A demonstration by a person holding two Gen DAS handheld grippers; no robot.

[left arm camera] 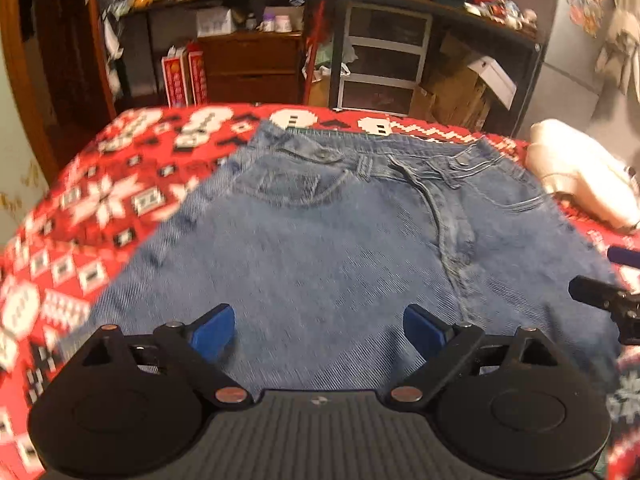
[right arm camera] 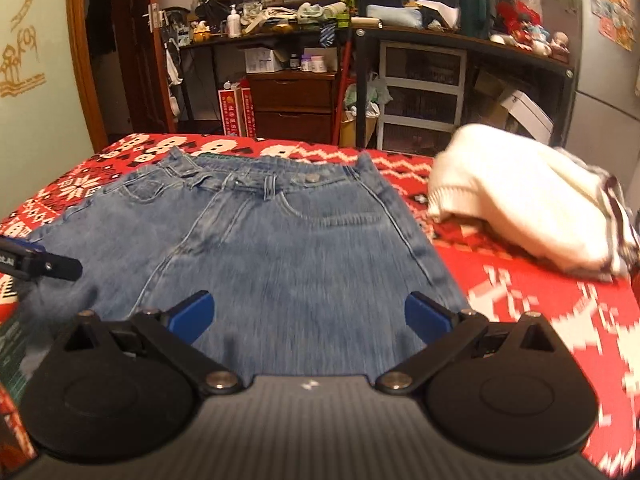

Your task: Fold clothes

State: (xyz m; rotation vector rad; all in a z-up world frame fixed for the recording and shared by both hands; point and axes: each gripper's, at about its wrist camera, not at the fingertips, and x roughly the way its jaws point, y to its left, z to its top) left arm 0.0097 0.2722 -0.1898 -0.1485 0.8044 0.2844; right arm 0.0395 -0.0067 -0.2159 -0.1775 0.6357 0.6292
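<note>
Red patterned cloth [right arm camera: 520, 292] with white snowflake motifs covers the surface, and on it the jeans [left arm camera: 328, 240] lie spread flat, front up, waistband toward the cluttered shelves at the far side, with the legs running back beneath both cameras. Laid out this smoothly, the denim offers clean edges for a fold; whether it is already partly folded below the view I cannot tell. Over the left half hangs the left gripper [left arm camera: 318, 330], fingers spread wide and holding nothing, while the right gripper [right arm camera: 308, 316] hovers over the right half, equally splayed and empty. Beside the jeans, apart from them, a cream knit garment [right arm camera: 532, 208] sits bundled.
</note>
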